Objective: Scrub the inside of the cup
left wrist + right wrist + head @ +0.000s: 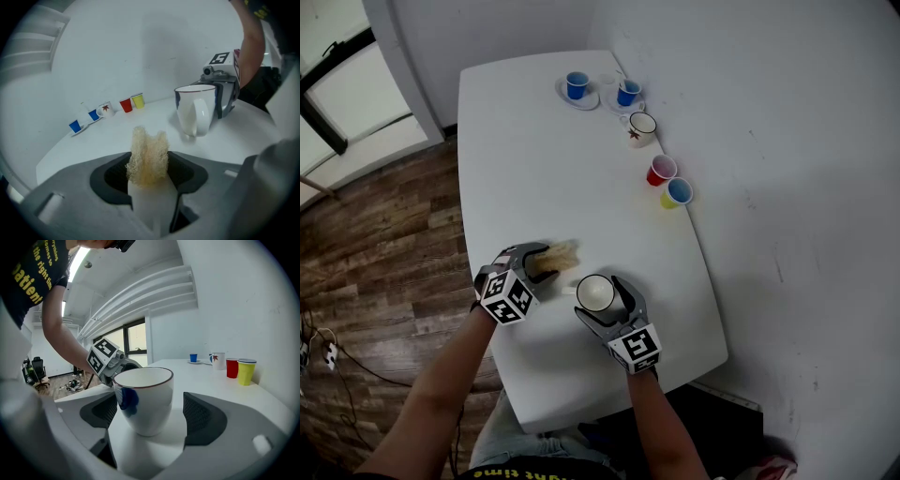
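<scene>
A white cup point(595, 292) with a dark rim stands on the white table point(534, 169) near its front edge. My right gripper point(605, 300) is shut on the cup's body, and the cup point(143, 399) fills the space between the jaws in the right gripper view. The cup's handle points toward my left gripper point(542, 264). That gripper is shut on a pale yellow loofah sponge point(555, 258), which sticks out past the jaw tips. In the left gripper view the sponge point(149, 157) stands between the dark pads, with the cup point(194, 110) just beyond to the right.
Along the wall at the table's far right stand two blue cups on saucers point(577, 86) point(628, 92), a white mug point(641, 127), a red cup point(661, 170) and a yellow cup point(678, 193). Wooden floor point(375, 244) lies past the table's left edge.
</scene>
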### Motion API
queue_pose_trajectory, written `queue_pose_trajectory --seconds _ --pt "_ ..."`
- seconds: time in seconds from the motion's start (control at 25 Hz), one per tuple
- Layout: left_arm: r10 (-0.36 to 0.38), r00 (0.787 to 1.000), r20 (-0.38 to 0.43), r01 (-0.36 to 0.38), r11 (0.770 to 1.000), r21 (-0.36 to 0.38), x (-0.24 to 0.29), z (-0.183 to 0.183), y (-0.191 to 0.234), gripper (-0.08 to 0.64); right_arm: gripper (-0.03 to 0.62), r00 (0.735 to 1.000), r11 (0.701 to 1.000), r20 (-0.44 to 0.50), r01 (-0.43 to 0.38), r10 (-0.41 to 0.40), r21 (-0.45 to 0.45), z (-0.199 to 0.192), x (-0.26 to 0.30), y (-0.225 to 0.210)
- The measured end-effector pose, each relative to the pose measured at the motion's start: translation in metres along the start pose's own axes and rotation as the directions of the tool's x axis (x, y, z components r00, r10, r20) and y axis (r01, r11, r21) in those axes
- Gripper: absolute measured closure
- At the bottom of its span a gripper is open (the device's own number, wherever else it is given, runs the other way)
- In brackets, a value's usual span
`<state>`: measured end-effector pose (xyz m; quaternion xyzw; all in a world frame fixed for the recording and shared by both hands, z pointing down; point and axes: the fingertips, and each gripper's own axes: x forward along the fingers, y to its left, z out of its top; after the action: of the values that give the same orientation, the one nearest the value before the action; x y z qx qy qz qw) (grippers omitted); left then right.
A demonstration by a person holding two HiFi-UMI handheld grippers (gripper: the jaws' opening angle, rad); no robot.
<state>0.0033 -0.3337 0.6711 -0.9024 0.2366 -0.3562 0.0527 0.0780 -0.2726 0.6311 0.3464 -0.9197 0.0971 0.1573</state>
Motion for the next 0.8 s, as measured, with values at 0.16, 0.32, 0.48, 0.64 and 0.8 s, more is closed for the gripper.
queue_pose_trajectory --seconds 0.16,0.32,0.48,0.64,0.8 --pt "0.017 1.000 0.018 -0.016 1.000 -0.015 -0.002 0.002 0.003 0.396 0.158 1.000 1.000 -0.013 -0.021 0.021 0.012 -0.001 0.004 0.000" --pt "0.015 0.999 0.032 -0.013 0.997 -0.074 -0.005 0.003 0.004 0.432 0.158 0.999 0.999 -0.024 -0.043 0.044 0.014 -0.001 0.008 0.002" --pt "0.000 0.999 0.037 0.004 0.994 -0.113 -0.008 0.004 0.004 0.446 0.158 0.998 0.999 -0.030 -0.050 0.050 0.010 -0.002 0.009 0.002" --pt "0.012 0.999 0.045 -0.006 0.992 -0.129 -0.016 0.007 0.002 0.449 0.156 0.996 0.999 -0.075 -0.051 0.050 -0.014 -0.006 0.014 0.005" --pt "0.024 0.998 0.059 -0.016 0.991 -0.136 -0.022 0.011 0.000 0.449 0.155 0.992 0.999 -0.116 -0.046 0.043 -0.027 -0.011 0.018 0.005"
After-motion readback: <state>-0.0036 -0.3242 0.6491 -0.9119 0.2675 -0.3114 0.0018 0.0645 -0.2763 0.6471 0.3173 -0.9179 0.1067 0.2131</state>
